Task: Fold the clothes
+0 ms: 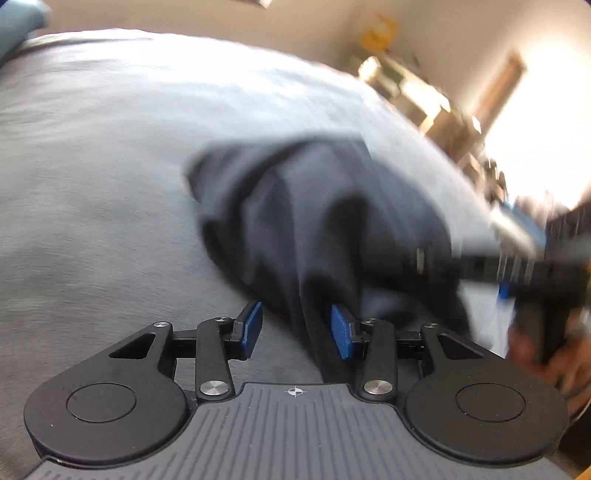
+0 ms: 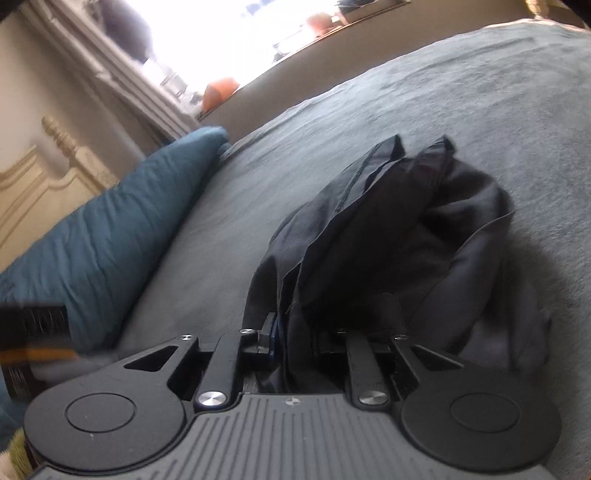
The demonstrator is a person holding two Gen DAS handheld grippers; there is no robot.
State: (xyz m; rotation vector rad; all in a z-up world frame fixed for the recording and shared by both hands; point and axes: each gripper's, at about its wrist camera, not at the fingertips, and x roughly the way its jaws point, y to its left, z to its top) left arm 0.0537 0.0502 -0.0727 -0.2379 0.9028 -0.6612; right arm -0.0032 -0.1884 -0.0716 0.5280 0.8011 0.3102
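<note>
Grey bedspread [image 2: 461, 92] carries a bunched dark garment [image 2: 388, 229] beside a teal pillow [image 2: 110, 229]. Right gripper [image 2: 295, 332] pinches a fold of it. Left gripper [image 1: 295, 328] stands part spread, cloth against one blue pad [image 1: 341, 332] only.

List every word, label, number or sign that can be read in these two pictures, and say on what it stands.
No text can be read in either view.
The small crosshair mark on the left gripper body is a sign, not a word.
The yellow item on the far wall is too blurred to read.
The dark garment shows no label.
</note>
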